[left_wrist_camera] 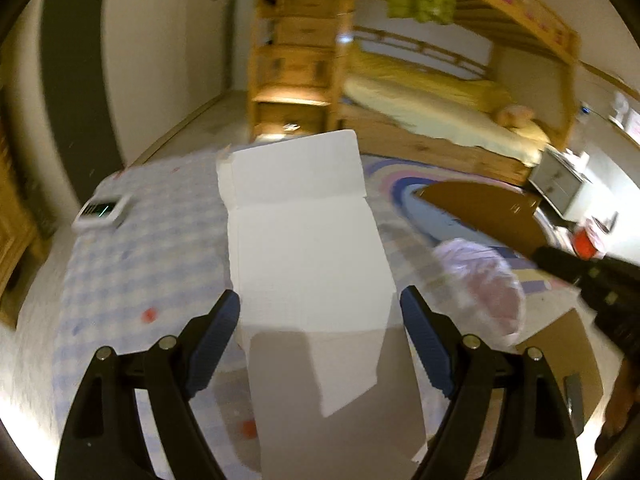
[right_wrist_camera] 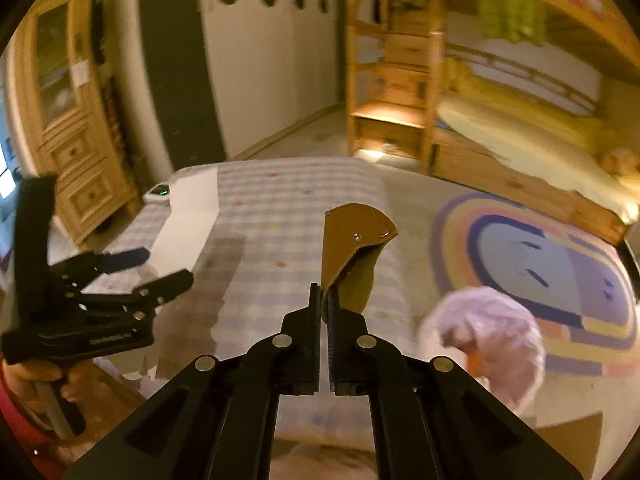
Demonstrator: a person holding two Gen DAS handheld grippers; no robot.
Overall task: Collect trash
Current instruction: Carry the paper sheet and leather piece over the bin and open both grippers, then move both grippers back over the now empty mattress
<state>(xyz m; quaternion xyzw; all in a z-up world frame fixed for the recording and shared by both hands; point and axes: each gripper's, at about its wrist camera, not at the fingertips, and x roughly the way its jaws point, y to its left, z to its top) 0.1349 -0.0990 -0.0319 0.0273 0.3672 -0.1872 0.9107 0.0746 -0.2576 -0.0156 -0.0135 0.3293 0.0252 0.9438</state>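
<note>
My left gripper (left_wrist_camera: pixel 320 312) is shut on a flattened white carton (left_wrist_camera: pixel 304 240), its blue pads against the carton's two sides, above the checked tablecloth (left_wrist_camera: pixel 132 240). My right gripper (right_wrist_camera: pixel 324 300) is shut on a brown cardboard piece (right_wrist_camera: pixel 352 240) with two staples, held above the table. In the right wrist view the left gripper (right_wrist_camera: pixel 132 276) and the white carton (right_wrist_camera: pixel 188 216) show at left. In the left wrist view the brown cardboard (left_wrist_camera: pixel 480 208) and the right gripper's body (left_wrist_camera: pixel 592 280) show at right.
A pale pink plastic bag (right_wrist_camera: pixel 488 336) sits low right of the table, also in the left wrist view (left_wrist_camera: pixel 484 284). A white device with a green light (left_wrist_camera: pixel 102 212) lies at the table's far left. A cardboard box (left_wrist_camera: pixel 560 360), a round rug (right_wrist_camera: pixel 540 264) and a wooden bunk bed (left_wrist_camera: pixel 440 112) lie beyond.
</note>
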